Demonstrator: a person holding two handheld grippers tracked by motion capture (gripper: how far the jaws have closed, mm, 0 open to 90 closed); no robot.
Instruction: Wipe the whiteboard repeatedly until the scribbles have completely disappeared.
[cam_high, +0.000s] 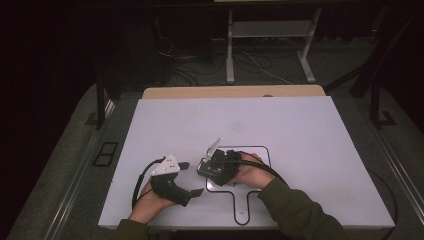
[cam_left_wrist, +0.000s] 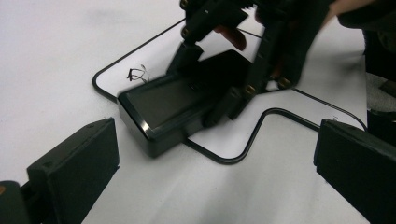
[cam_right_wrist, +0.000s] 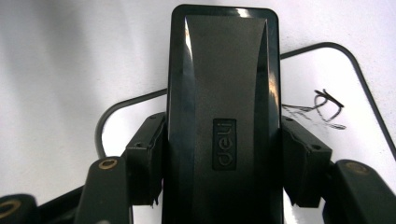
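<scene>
A black block-shaped eraser (cam_right_wrist: 224, 93) marked "deli" lies lengthwise between the jaws of my right gripper (cam_right_wrist: 224, 158), and both pads press on its long sides. In the high view the eraser (cam_high: 208, 168) sits low over the left edge of a black drawn outline (cam_high: 265, 150) on the white board. In the left gripper view the eraser (cam_left_wrist: 163, 105) is tilted, with one end on the board, and the right gripper (cam_left_wrist: 210, 79) clamps it from behind. A small ink scribble (cam_left_wrist: 137, 73) lies beside it. My left gripper (cam_left_wrist: 217, 186) is open, its jaws wide apart, just left of the eraser.
The white board (cam_high: 280, 125) covers the tabletop, with a wooden strip (cam_high: 235, 91) at its far edge. A metal table frame (cam_high: 270, 30) and loose cables (cam_high: 190, 70) stand on the dark floor beyond. A black cable (cam_high: 137, 182) loops from the left gripper.
</scene>
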